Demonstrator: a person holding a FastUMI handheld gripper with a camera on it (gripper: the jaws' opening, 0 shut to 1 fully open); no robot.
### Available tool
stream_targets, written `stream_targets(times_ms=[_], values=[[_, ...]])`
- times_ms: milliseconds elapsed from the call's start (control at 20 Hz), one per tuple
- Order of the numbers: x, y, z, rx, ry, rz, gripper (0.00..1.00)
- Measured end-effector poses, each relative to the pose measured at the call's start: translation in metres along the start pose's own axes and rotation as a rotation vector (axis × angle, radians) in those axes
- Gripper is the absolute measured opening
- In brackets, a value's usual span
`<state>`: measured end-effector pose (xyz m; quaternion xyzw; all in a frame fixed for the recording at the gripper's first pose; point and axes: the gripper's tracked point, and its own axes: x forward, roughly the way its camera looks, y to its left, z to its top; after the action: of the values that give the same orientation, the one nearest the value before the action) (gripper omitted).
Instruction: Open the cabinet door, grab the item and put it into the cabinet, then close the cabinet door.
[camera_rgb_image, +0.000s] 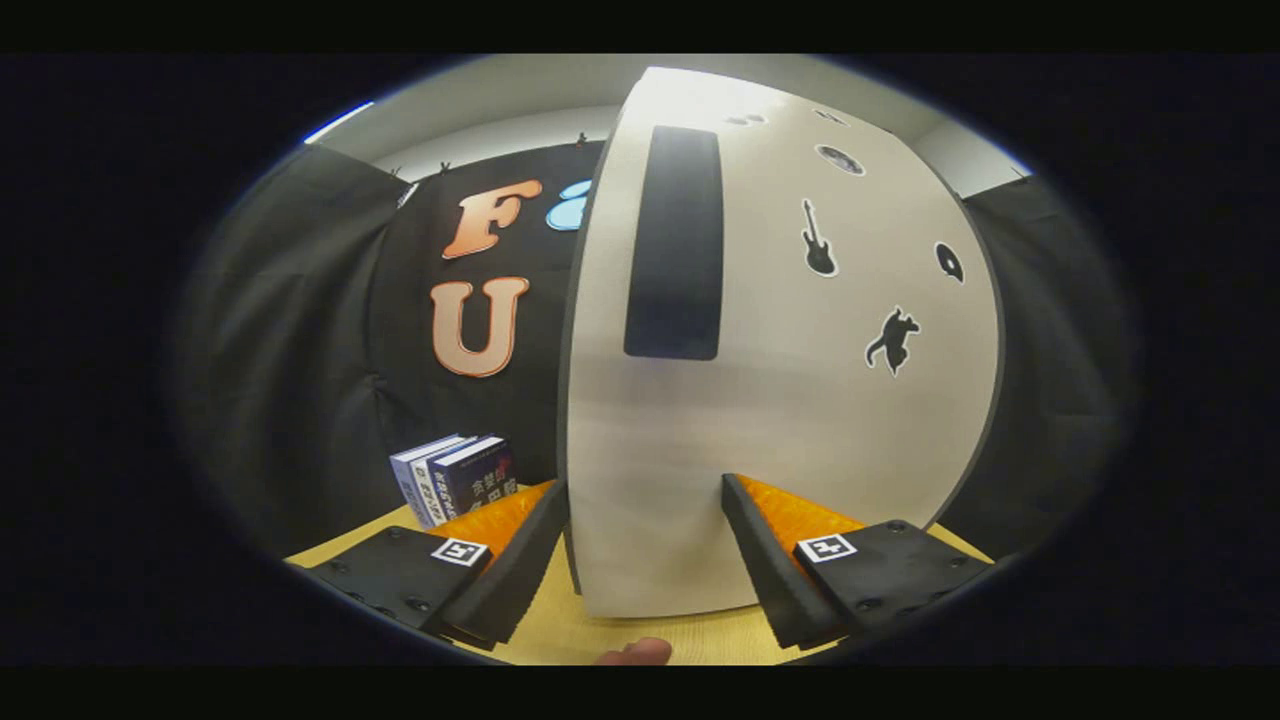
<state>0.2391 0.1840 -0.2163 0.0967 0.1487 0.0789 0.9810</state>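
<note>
The white cabinet door (800, 420) stands very close ahead of my gripper (645, 482), with a tall black handle strip (675, 245) near its left edge and small black stickers, a guitar (818, 240) and a cat (892, 342), to the right. My fingers are open and nothing is held. The left fingertip (545, 510) sits at the door's dark left edge, and the right fingertip (745, 505) is in front of the door's lower face. Beyond the left finger, a few dark-covered books (455, 478) stand upright on the wooden table (600, 625). Whether the door is closed or ajar is not clear.
Black cloth walls close in the booth behind and on both sides of the cabinet. A person's fingertip (635, 652) shows at the table's near edge, between the fingers. Open table lies to the left of the cabinet, around the books.
</note>
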Motion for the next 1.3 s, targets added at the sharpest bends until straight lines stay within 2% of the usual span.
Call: stream_targets(times_ms=[400, 650, 850, 1300], values=[[0.031, 0.002, -0.001, -0.007, -0.008, -0.024, 0.97], [0.035, 0.001, -0.002, -0.001, -0.006, -0.003, 0.97], [-0.001, -0.009, 0.018, -0.018, -0.059, 0.003, 0.97], [-0.123, -0.056, 0.037, -0.033, -0.102, -0.011, 0.97]])
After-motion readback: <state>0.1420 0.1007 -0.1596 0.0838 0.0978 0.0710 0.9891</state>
